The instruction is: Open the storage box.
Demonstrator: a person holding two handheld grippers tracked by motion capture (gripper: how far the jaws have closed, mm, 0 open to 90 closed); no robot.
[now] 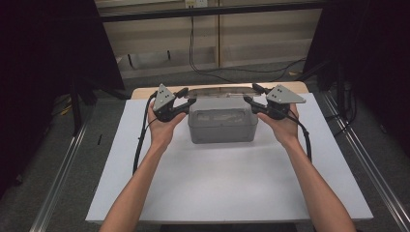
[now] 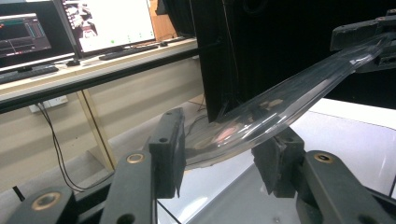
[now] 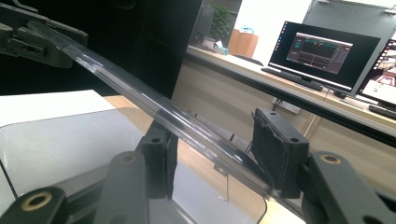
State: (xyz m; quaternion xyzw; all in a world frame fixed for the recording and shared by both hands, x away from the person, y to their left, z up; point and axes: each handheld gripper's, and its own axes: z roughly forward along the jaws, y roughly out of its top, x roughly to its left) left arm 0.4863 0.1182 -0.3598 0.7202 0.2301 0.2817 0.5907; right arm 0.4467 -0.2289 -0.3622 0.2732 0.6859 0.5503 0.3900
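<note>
A grey plastic box [image 1: 222, 121] stands on the white table top [image 1: 217, 183], towards its far side. A clear, thin lid [image 1: 220, 91] is held in the air just above and behind the box, spanning between the two grippers. My left gripper [image 1: 186, 98] is shut on the lid's left end and my right gripper [image 1: 252, 94] on its right end. In the left gripper view the lid [image 2: 280, 100] bows from my left gripper [image 2: 219, 149] up to the right gripper [image 2: 369, 37]. In the right gripper view the lid [image 3: 140, 100] runs slantwise from my right gripper [image 3: 212, 144] to the left gripper [image 3: 32, 37], above the box [image 3: 56, 144].
A wooden desk [image 2: 93, 70] with monitors [image 3: 322, 56] and keyboards stands beyond the table. Black curtains [image 1: 43, 43] hang at both sides. Metal rails [image 1: 63, 169] run along the floor on either side. Cables [image 1: 203, 65] lie on the floor behind.
</note>
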